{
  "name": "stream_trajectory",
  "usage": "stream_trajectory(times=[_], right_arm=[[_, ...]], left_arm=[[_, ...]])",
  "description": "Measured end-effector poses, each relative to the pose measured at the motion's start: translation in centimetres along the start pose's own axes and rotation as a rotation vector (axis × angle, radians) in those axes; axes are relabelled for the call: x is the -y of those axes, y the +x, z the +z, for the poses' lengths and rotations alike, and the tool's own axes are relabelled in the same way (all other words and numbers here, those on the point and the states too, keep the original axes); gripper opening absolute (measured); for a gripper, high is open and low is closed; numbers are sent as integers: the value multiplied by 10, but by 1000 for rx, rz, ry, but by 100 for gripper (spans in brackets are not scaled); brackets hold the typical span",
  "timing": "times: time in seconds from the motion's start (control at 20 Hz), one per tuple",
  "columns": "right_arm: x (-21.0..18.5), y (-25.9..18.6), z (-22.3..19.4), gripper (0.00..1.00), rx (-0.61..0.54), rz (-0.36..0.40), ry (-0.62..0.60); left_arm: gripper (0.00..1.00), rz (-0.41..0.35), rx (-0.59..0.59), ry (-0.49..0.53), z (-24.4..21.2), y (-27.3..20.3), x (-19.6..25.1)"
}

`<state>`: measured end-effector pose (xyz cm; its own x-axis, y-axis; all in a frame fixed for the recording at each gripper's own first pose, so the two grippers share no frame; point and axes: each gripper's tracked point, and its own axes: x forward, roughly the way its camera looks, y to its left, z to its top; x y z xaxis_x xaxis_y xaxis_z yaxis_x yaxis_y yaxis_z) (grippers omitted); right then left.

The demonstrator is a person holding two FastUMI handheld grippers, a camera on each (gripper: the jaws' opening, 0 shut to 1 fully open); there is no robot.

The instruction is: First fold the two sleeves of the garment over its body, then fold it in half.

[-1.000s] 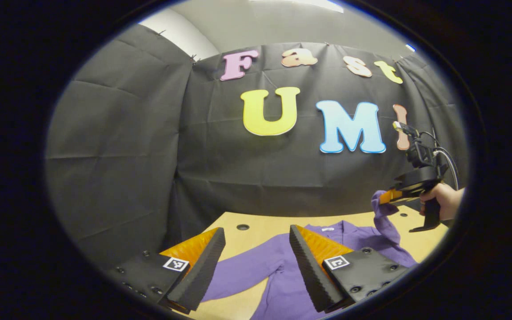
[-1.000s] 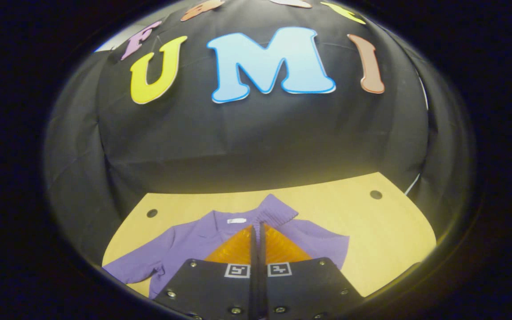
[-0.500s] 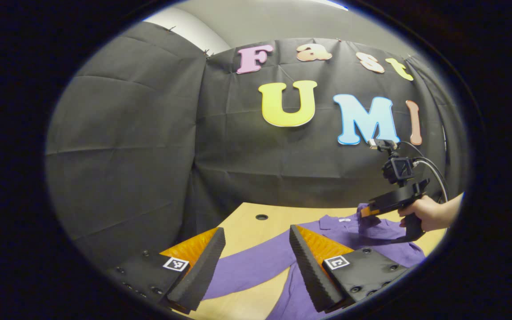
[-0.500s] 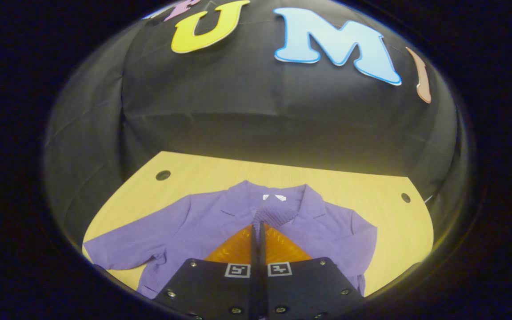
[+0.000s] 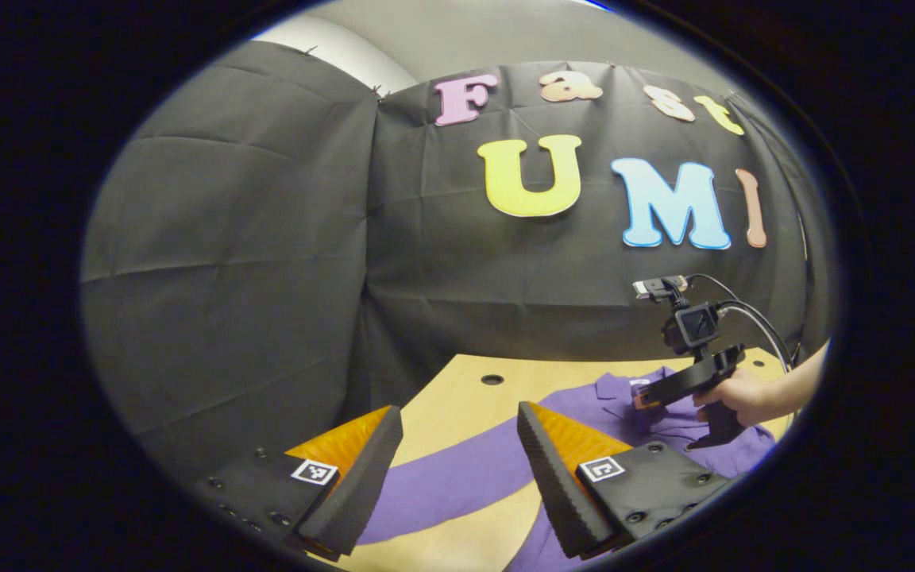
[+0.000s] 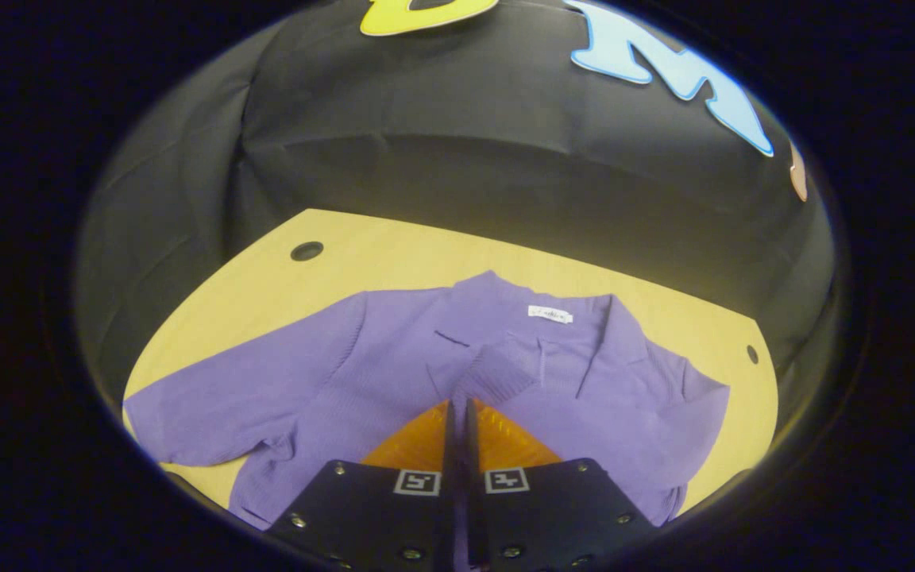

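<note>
Garment (image 6: 394,365) flat on tabletop (image 6: 362,254); right hand-held gripper (image 6: 457,409) pinching sleeve cuff (image 6: 493,377) over body for folding; left hand-held gripper (image 5: 451,465) wide, empty.

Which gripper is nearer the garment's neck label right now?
Right. The right gripper, shut on a sleeve cuff, sits just short of the neck label; the left gripper hangs open over the other sleeve, farther off.

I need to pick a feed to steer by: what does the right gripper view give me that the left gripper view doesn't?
Right gripper view: the sweater's collar tag, and the right gripper shut on a cuff over the chest. Left gripper view: the left gripper open above the spread sleeve, plus a hand. Both: sweater and wooden table.
</note>
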<state>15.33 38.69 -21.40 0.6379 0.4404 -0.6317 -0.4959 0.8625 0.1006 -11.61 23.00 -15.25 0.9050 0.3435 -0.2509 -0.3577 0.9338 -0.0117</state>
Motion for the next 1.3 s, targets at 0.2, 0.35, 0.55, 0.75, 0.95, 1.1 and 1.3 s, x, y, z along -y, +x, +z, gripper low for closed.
stream_trajectory(times=[0.2, 0.35, 0.55, 0.75, 0.95, 1.1, 1.3], right_arm=[[-14, -4, 6, 21, 21, 55, 4], [-22, -17, 12, 39, 48, 82, -9], [-27, -41, 25, 82, 107, 102, -48], [-33, -79, 38, 93, 183, 128, -83], [-37, -128, 46, 92, 262, 161, -91], [-35, -159, 43, 93, 292, 187, -89], [-20, -188, 38, 93, 322, 183, -87]], left_arm=[[95, 1, -2, -10, -1, 4, 0], [94, -1, -3, -11, -2, 7, 3], [96, 22, -11, -34, -8, 9, -1], [94, 88, -47, -51, -24, 11, -15], [95, 236, -153, -109, -66, 11, -60], [95, 325, -214, -147, -96, 13, -87], [95, 406, -283, -181, -130, 12, -108]])
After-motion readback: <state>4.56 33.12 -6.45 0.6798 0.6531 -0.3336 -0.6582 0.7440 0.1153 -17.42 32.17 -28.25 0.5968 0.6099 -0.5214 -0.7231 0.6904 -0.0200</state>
